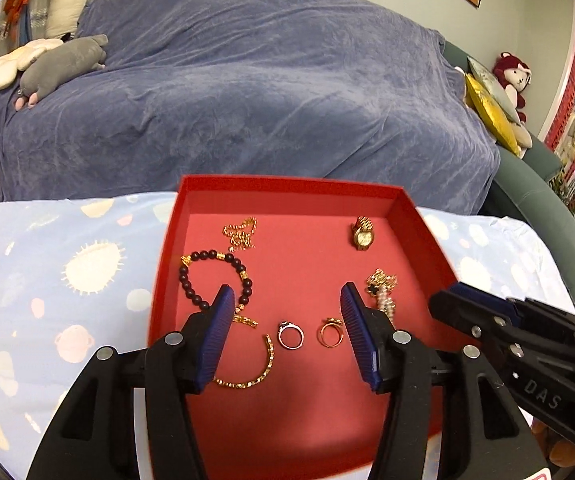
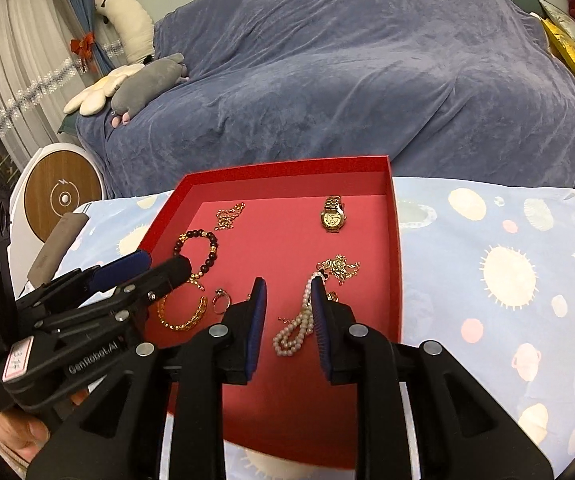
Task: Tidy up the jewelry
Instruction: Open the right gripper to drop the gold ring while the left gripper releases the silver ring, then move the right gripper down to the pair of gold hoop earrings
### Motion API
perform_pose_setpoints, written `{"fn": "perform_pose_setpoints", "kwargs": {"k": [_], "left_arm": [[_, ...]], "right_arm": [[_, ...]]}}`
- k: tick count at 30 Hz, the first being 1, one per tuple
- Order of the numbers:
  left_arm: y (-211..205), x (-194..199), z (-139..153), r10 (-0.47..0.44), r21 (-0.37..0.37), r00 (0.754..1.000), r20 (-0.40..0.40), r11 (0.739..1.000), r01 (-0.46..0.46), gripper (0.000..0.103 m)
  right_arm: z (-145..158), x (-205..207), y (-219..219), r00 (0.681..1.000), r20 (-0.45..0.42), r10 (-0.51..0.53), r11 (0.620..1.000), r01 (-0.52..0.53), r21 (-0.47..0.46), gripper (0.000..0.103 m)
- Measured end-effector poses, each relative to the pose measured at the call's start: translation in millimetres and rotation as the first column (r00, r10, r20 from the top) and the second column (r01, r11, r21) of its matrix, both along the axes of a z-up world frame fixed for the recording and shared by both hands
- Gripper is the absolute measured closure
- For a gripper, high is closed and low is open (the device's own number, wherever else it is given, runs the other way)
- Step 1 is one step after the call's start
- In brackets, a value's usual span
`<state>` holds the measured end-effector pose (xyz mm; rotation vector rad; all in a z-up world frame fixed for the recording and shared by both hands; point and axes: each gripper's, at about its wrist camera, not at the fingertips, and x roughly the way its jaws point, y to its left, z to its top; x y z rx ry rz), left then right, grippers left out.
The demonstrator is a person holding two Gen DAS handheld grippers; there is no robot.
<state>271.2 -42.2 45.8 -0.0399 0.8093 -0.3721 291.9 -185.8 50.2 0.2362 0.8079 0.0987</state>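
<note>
- My left gripper (image 1: 287, 300) stands with its jaws wide apart and nothing between the pads; it hangs above the near half of the red tray (image 1: 291, 186), with two rings showing in the gap below.
- Leftmost in the tray lie the dark bead bracelet (image 1: 213, 276) and, behind it, a small gold chain (image 1: 241, 232); nearer me is an open gold bangle (image 1: 257, 368).
- Next come the silver ring (image 1: 290, 334) and the gold ring (image 1: 330, 332), side by side, close but apart.
- Further right, the gold watch (image 2: 332, 216) sits alone toward the far wall, well clear of the rest.
- My right gripper (image 2: 287, 292) is narrowly open and empty; the pearl strand (image 2: 295, 330) lies under it, running up to a gold tangle (image 2: 339, 266).
- Every piece I can see is already in the tray and spread out, so I judge the job well along; the pearl and gold heap looks like the part left to separate.
- Room: the tray's middle and far centre are bare. The right wall stands just beside the pearls, and my two grippers are close together over the near edge.
</note>
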Motion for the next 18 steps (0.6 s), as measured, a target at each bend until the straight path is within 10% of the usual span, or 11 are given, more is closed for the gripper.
{"fn": "perform_pose_setpoints", "kwargs": {"k": [8, 18], "left_arm": [[18.3, -52.0, 35.6, 0.019, -0.014, 0.999, 0.033, 1.000, -0.018, 0.045], [60.9, -128.6, 11.1, 0.093, 0.017, 0.995, -0.019, 0.996, -0.093, 0.044]], "right_arm": [[20.9, -75.5, -8.6, 1.000, 0.029, -0.012, 1.000, 0.012, 0.000, 0.068], [-7.5, -160.3, 10.5, 0.998, -0.058, -0.004, 1.000, 0.004, 0.000, 0.068]]}}
